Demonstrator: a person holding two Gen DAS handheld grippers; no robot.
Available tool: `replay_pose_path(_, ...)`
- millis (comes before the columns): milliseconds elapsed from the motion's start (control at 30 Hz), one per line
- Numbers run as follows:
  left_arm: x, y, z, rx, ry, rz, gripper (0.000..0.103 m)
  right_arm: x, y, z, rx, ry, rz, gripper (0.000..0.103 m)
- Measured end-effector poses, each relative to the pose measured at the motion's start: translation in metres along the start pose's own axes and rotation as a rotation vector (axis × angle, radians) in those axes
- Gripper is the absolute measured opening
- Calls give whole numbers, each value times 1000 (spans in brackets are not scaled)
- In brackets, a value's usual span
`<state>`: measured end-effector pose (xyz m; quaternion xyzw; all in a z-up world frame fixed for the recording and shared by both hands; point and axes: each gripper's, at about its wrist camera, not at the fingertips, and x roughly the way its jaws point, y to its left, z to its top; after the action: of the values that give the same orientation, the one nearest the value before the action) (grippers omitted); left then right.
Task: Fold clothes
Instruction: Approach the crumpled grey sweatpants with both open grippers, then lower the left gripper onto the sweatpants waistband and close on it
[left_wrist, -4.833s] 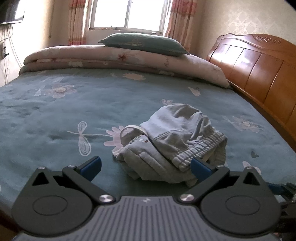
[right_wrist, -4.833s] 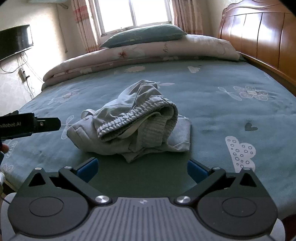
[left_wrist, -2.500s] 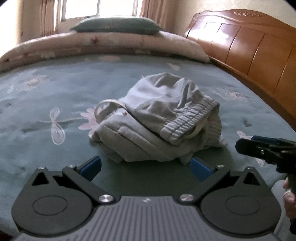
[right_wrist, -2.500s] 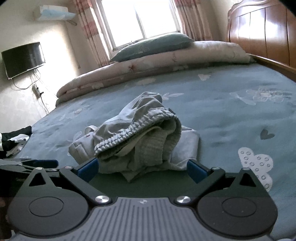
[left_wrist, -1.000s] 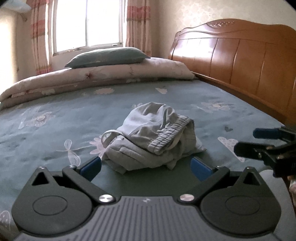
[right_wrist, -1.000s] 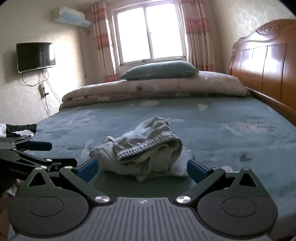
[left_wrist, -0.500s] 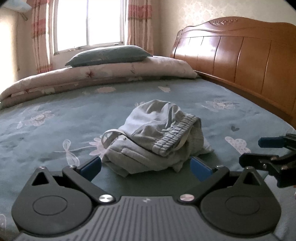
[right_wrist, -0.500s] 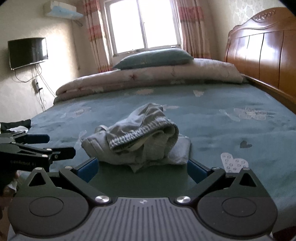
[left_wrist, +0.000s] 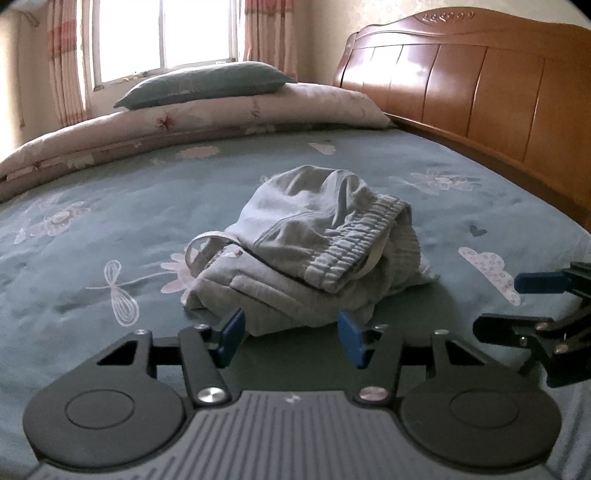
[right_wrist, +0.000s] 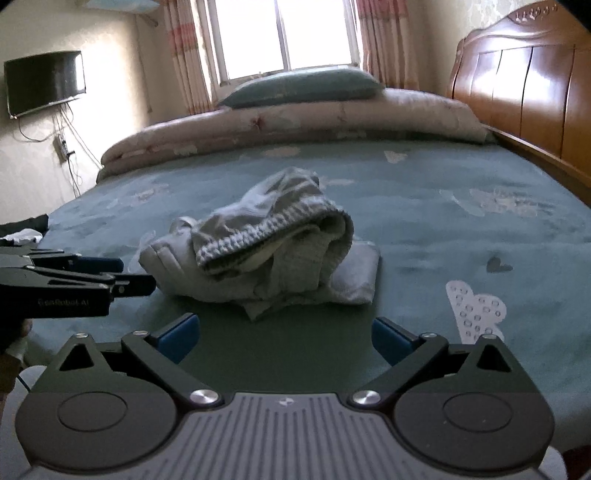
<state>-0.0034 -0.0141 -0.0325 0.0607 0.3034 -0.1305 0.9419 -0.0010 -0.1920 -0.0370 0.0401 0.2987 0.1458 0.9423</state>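
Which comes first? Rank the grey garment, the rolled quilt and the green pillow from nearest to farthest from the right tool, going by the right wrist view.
1. Grey garment: crumpled on the bed just ahead of the right tool.
2. Rolled quilt: along the bed's far edge.
3. Green pillow: on top of the quilt, below the window.

Wide bed (left_wrist: 92, 236) under teal sheet printed with pale flowers, dragonfly, white cloud, small dark heart. Rolled pinkish floral quilt (left_wrist: 207, 122) lies across far end of sheet. Teal pillow (right_wrist: 303, 88) rests on top of quilt, just below window (right_wrist: 314, 33). Bright daylight through panes; pink striped curtains (right_wrist: 184, 55) hang either side. Glossy wooden headboard (left_wrist: 480, 74) runs along right side of bed. Flat black television (right_wrist: 44, 83) mounted on left wall, cables dangling beneath it to wall socket.
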Motion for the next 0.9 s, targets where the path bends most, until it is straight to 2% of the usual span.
replay_pose_path(233,5,-1,2,18,-13,-26,59,6,-2,-1,6,18,16,101)
replay_pose_path(300,9,-4,6,46,-22,-28,64,8,-4,-1,21,15,23,101)
replay_pose_path(367,13,-12,11,100,-19,-23,65,11,-6,-5,35,29,39,101)
replay_pose_path(433,18,-17,17,116,-12,-54,65,15,-7,-7,34,40,33,101)
replay_pose_path(533,31,-20,24,69,27,-150,65,19,-11,-8,46,46,34,101)
replay_pose_path(767,72,-26,28,40,116,-200,65,30,-28,-10,88,68,28,101)
replay_pose_path(900,78,-20,41,10,87,-226,64,38,-36,-13,111,86,21,101)
